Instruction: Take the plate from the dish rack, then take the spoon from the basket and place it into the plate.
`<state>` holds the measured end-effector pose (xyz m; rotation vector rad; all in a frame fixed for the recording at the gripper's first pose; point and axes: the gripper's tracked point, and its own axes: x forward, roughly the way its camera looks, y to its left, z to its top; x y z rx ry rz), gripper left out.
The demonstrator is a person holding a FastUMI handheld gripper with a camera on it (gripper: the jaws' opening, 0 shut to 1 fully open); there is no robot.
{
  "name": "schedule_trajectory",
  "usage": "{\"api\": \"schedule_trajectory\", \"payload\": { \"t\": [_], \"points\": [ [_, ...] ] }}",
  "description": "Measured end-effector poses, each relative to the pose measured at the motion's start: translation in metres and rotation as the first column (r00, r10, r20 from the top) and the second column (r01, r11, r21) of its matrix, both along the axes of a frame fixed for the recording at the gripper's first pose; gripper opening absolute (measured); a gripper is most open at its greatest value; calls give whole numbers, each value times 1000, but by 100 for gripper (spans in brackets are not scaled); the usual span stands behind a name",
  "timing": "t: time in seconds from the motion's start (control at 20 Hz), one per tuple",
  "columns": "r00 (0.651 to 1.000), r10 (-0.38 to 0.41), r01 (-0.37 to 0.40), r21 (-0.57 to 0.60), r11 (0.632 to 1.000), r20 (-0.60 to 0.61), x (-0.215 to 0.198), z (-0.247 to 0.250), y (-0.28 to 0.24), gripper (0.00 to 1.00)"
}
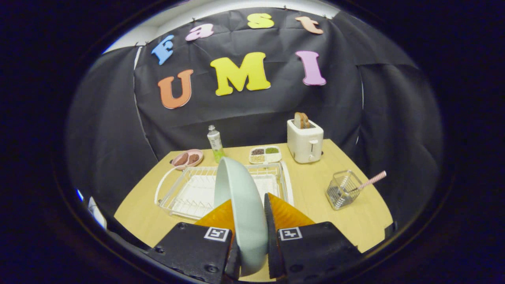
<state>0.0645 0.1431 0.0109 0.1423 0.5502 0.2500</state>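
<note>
At the frame's lower centre, a pale blue-grey round plate [240, 205] is being clamped edgewise by the gripper [248, 221], above the white wire dish rack [189, 193]. Seemingly, it next needs setting down before the pink-handled spoon [369, 182], lower right, is fetched from the wire basket [342, 189].

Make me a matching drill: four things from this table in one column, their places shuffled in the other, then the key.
1. plate
2. spoon
3. toast
4. bottle

a. in the toaster
b. behind the rack
c. between the fingers of the gripper, held on edge
d. in the wire basket

Pairs: 1-c, 2-d, 3-a, 4-b
</note>
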Motion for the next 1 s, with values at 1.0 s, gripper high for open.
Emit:
{"api": "schedule_trajectory", "payload": {
  "t": [1.0],
  "points": [
    [951,-41,163,384,909,-306,-43,-153,-9,36]
  ]
}}
